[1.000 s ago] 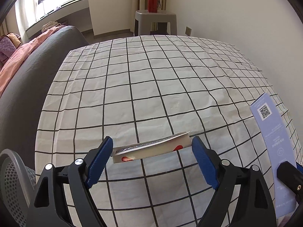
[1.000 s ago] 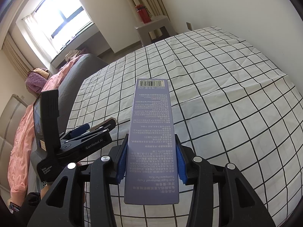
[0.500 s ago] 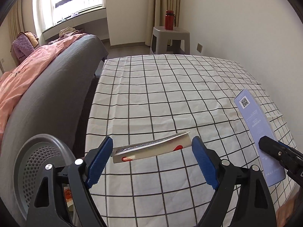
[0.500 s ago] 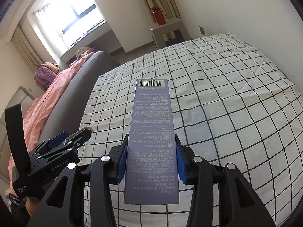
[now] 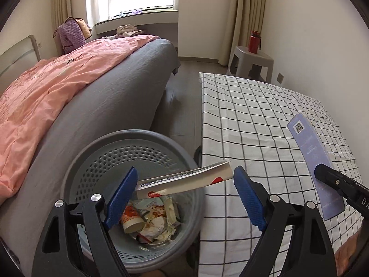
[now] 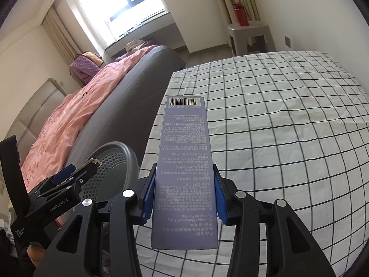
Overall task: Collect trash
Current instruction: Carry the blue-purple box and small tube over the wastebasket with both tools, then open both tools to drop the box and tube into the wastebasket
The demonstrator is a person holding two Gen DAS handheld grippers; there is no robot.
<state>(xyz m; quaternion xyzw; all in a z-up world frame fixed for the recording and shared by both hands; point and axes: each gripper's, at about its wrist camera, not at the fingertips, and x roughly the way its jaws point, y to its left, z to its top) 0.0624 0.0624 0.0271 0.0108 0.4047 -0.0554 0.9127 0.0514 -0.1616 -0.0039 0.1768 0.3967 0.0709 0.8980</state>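
Note:
My left gripper (image 5: pixel 184 194) holds a flat white and red carton (image 5: pixel 184 181) crosswise between its blue pads, above the grey perforated trash basket (image 5: pixel 110 152). The basket holds crumpled wrappers and a cup (image 5: pixel 152 219). My right gripper (image 6: pixel 183 198) is shut on a long lavender toothpaste box (image 6: pixel 184 168), held over the checked table (image 6: pixel 276 138). The box also shows in the left wrist view (image 5: pixel 311 161). The basket (image 6: pixel 115 161) and the left gripper (image 6: pixel 69 180) show at the left of the right wrist view.
A checked tablecloth (image 5: pixel 265 127) covers the table right of the basket. A grey bed with a pink duvet (image 5: pixel 57 92) lies left of it. A grey stool (image 5: pixel 251 62) with a red bottle (image 5: pixel 253 41) stands by the far wall.
My left gripper has swung left off the table with the carton and now hangs over the trash basket. The right gripper has kept hold of the lavender box and shifted left.

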